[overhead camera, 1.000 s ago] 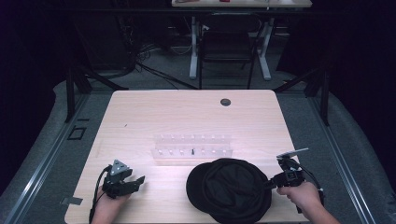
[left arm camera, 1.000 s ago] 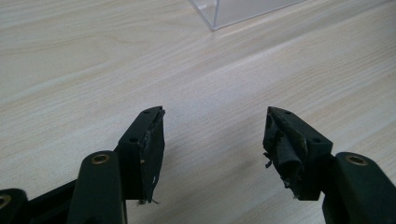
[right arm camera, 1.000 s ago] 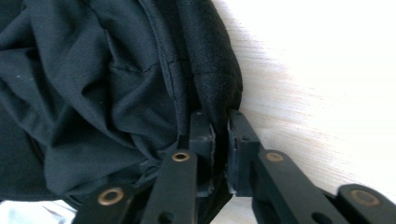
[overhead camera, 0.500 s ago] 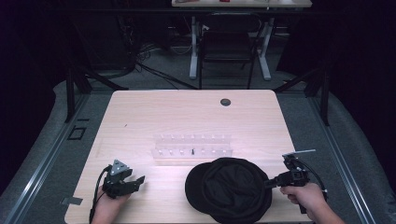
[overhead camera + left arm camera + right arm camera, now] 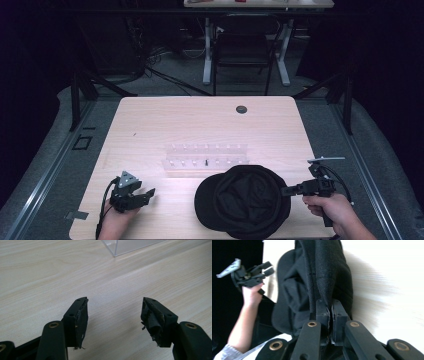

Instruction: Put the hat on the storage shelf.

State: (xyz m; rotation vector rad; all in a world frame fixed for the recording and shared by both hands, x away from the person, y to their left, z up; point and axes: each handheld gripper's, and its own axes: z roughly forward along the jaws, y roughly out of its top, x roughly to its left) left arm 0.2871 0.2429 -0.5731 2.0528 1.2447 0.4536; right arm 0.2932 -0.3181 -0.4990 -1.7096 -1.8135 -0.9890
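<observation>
A black cap [image 5: 245,199] lies upside down near the table's front edge, right of centre. My right gripper [image 5: 286,190] is shut on the cap's right rim; in the right gripper view its jaws pinch the black fabric [image 5: 329,275] of the cap. My left gripper [image 5: 148,195] rests low over the wood at the front left, apart from the cap, with its jaws wide open and nothing between them. Its worn pads [image 5: 82,320] hover over bare wood in the left gripper view.
A clear plastic rack [image 5: 206,155] with small pegs stands mid-table just behind the cap; its corner [image 5: 117,247] lies ahead of the left gripper. A dark round grommet [image 5: 241,109] sits at the far side of the table [image 5: 150,125].
My right hand has shifted a little right and toward the front edge, keeping its hold on the cap's rim. The left gripper has stayed in place.
</observation>
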